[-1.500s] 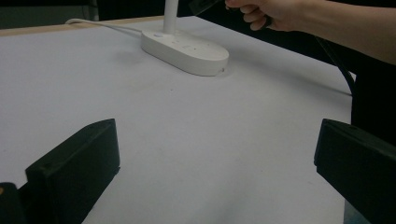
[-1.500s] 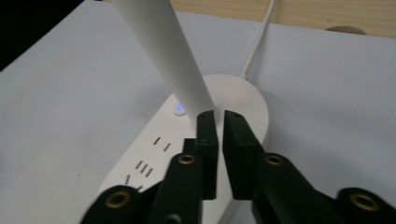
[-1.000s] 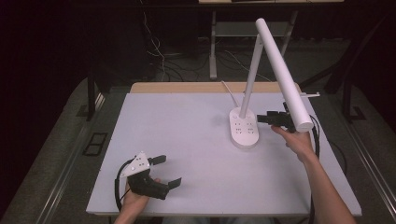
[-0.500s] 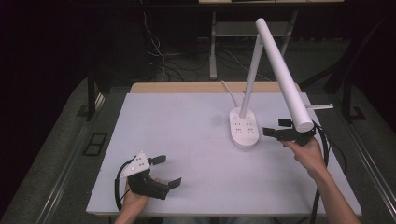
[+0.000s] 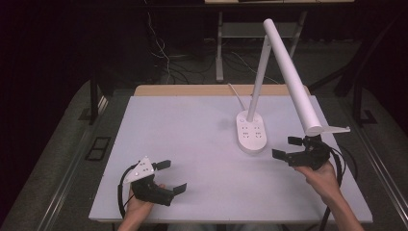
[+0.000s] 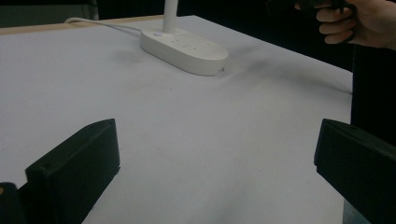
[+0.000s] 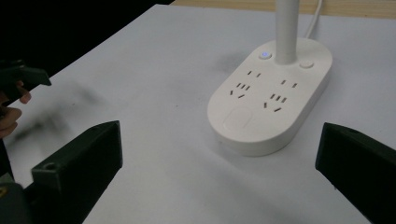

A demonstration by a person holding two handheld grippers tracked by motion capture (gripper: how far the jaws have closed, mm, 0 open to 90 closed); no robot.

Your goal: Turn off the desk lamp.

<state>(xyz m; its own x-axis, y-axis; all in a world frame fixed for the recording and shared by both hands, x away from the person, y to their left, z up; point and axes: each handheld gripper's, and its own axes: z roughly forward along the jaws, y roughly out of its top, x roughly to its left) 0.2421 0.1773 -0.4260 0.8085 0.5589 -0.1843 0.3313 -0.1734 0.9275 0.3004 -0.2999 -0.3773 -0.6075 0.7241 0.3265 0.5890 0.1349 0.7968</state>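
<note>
Tool talk first: the right tool [image 5: 291, 149] has just been opening and now stands wide with nothing between its jaws, close to the lamp base on its right and under the low tip of the lamp head. The left tool [image 5: 172, 176] is also wide open and empty, near the front edge of the tabletop [image 5: 192, 125], well apart from the lamp.

The tabletop is a white sheet on a wooden top. On it, right of middle and toward the back, stands the lamp [image 5: 262, 82]. Its head [image 5: 291, 72], a long white bar, slants from high at the back down toward the front right. The thin stem [image 5: 258, 77] rises nearly upright from the base, leaning a little to the right. The base [image 5: 251, 132] is an oval, long axis running front to back, stem at the far end. A white cord [image 5: 235, 94] leaves it toward the back edge.

The right tool's view brings out the sockets [image 7: 264, 91] on the base, a lit blue button [image 7: 265, 54] beside the stem and a plain round one [image 7: 306, 64] on the other side. The left tool's view catches the base from low and far, with the right hand [image 6: 357, 23] at its top corner.

The left hand [image 5: 137, 204] lies low at the front edge, tool aimed right. The right hand [image 5: 321, 175] reaches in from the right, tool aimed left at the base.
</note>
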